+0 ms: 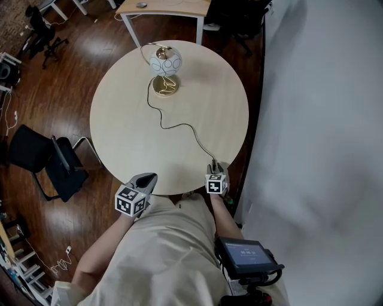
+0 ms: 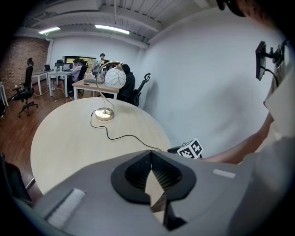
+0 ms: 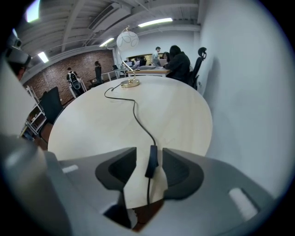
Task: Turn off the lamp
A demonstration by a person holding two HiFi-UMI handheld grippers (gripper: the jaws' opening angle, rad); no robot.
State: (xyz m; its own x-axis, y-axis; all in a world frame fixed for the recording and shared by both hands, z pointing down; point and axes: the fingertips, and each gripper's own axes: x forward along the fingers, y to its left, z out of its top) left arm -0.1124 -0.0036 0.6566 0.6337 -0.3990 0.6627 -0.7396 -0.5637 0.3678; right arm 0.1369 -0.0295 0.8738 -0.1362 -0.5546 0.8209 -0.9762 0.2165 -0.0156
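Observation:
The lamp has a white globe shade (image 1: 165, 62) on a curved brass stem over a round brass base (image 1: 164, 87), and stands at the far side of the round table (image 1: 125, 131). Its black cord (image 1: 179, 125) snakes to the near edge. The cord's inline switch (image 3: 151, 161) lies there between the jaws of my right gripper (image 3: 150, 156), which stand open with a gap on each side of it. My left gripper (image 2: 150, 154) hovers at the near table edge with its jaws shut on nothing. The head view shows the left gripper (image 1: 148, 179) and the right gripper (image 1: 214, 168) side by side.
A black chair (image 1: 57, 161) stands left of the table, and a wooden desk (image 1: 164, 7) beyond it. A white wall (image 1: 323, 119) runs close along the right. A black screen device (image 1: 242, 254) hangs at the person's waist. People sit at desks (image 2: 87, 83) far behind the lamp.

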